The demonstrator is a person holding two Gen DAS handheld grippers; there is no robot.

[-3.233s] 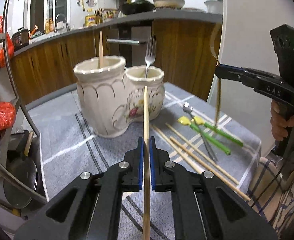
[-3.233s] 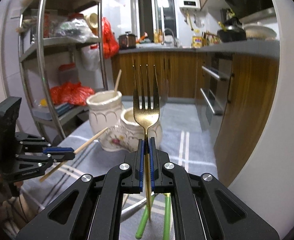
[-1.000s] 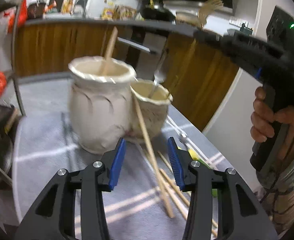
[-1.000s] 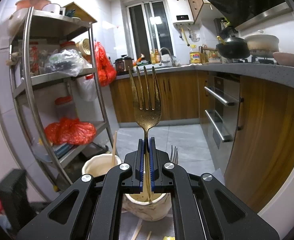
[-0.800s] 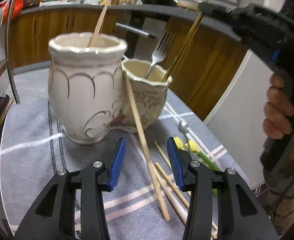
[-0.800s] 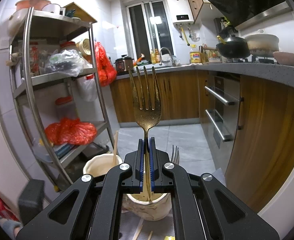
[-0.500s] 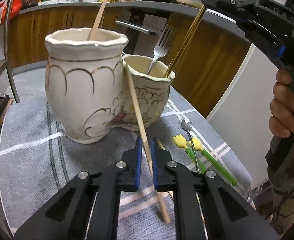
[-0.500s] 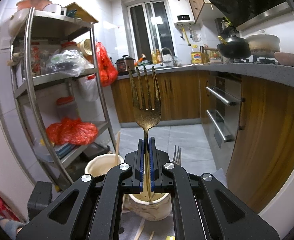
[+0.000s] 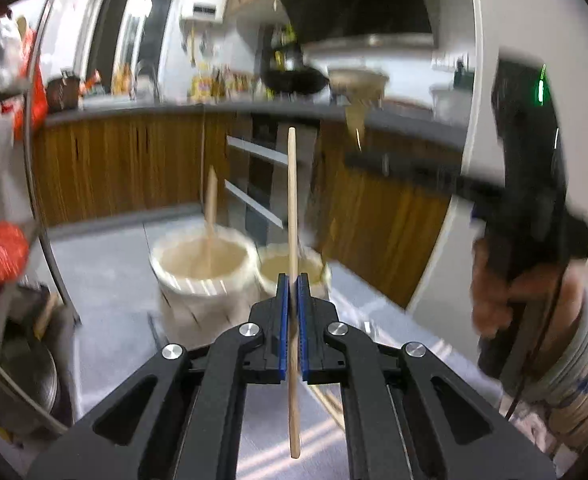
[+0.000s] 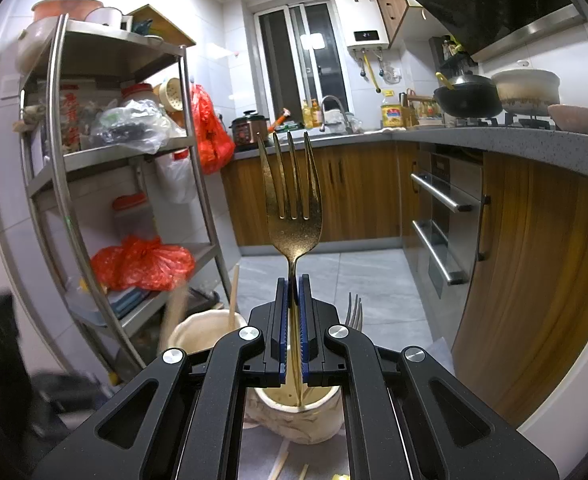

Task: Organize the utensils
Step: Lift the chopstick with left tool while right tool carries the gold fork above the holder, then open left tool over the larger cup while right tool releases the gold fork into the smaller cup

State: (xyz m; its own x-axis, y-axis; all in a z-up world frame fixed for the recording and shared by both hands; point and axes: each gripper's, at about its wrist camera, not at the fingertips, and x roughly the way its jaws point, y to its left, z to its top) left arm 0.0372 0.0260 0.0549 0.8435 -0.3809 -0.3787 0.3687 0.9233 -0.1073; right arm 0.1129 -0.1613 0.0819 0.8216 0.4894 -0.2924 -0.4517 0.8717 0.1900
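Now we hold a chopstick and a fork above the pots.
Left gripper (image 9: pixel 292 280) has just closed on the chopstick (image 9: pixel 291 208), a light, stiff, smooth wooden rod, pinched mid-length; right gripper (image 10: pixel 292 282) clamps the slick gold fork (image 10: pixel 291 216) at its neck, over the small ceramic pot (image 10: pixel 294 416).

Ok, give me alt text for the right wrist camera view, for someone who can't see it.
The right gripper is shut on a gold fork, prongs up, its handle tip hanging over the smaller cup of a cream ceramic holder. A silver fork already stands there; a chopstick stands in the taller cup.
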